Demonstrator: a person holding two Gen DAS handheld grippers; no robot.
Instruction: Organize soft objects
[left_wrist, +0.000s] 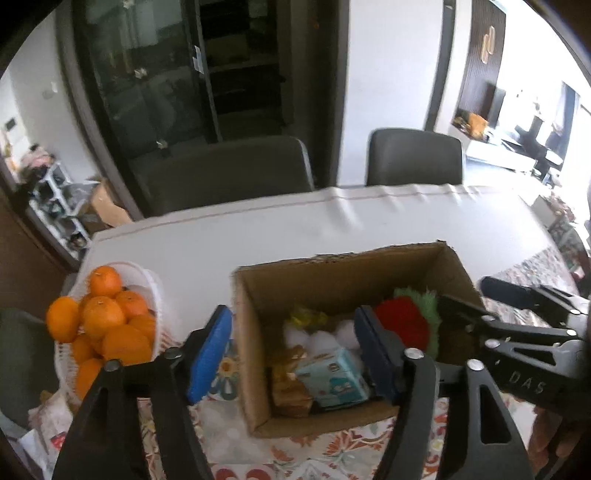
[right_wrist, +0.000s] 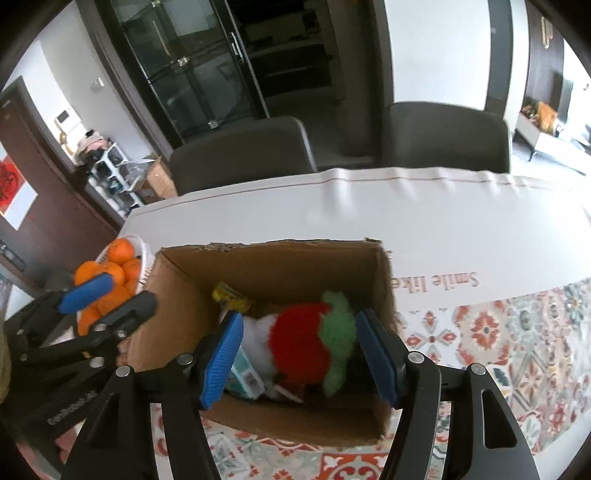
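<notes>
An open cardboard box (left_wrist: 255, 332) (right_wrist: 177, 295) stands on the patterned tablecloth. Inside lie a red and green plush strawberry (left_wrist: 406, 321) (right_wrist: 301, 343), white cotton fluff (left_wrist: 317, 338), a light blue tissue packet (left_wrist: 332, 376), a brown soft toy (left_wrist: 288, 384) and a yellow item (left_wrist: 306, 317). My left gripper (left_wrist: 291, 354) is open over the box's left side, one finger outside the wall. My right gripper (right_wrist: 301, 358) is open above the box, its blue pads either side of the strawberry without touching it. The right gripper also shows in the left wrist view (left_wrist: 517, 321).
A white basket (left_wrist: 155, 291) of oranges (left_wrist: 103, 317) stands left of the box. A white sheet (right_wrist: 406, 221) covers the far table. Two grey chairs (right_wrist: 243, 147) (right_wrist: 447, 136) stand behind it. A dark glass cabinet (right_wrist: 192, 74) is beyond.
</notes>
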